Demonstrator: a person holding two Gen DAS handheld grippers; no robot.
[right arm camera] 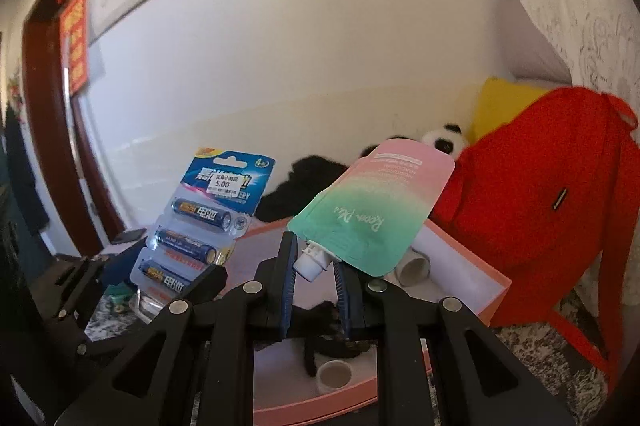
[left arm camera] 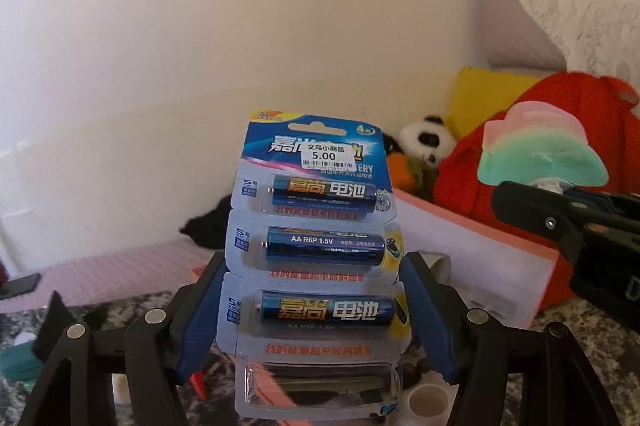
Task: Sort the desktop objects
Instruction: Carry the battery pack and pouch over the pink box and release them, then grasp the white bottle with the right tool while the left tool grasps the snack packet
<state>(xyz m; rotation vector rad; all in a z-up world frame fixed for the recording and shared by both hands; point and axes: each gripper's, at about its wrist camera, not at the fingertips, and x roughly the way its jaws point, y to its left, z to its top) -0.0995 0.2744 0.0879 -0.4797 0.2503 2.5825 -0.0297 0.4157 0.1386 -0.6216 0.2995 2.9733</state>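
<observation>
My left gripper (left arm camera: 314, 290) is shut on a blue blister pack of AA batteries (left arm camera: 316, 238) and holds it upright in the air; three batteries show and the bottom cell is empty. The pack also shows in the right wrist view (right arm camera: 200, 222), held left of the box. My right gripper (right arm camera: 314, 266) is shut on the white spout of a pink-and-green pouch (right arm camera: 372, 205), lifted over the pink box (right arm camera: 480, 278). The pouch shows at the right in the left wrist view (left arm camera: 540, 149), above the right gripper's black body.
The pink box (left arm camera: 500, 266) with white inside holds small white cylinders (right arm camera: 334, 374). Behind it lie a red bag (right arm camera: 540, 193), a yellow cushion (right arm camera: 504, 101), a panda toy (left arm camera: 424, 141) and a dark cloth (right arm camera: 304, 181). The tabletop (left arm camera: 580, 326) is speckled; green items (left arm camera: 18, 358) sit at left.
</observation>
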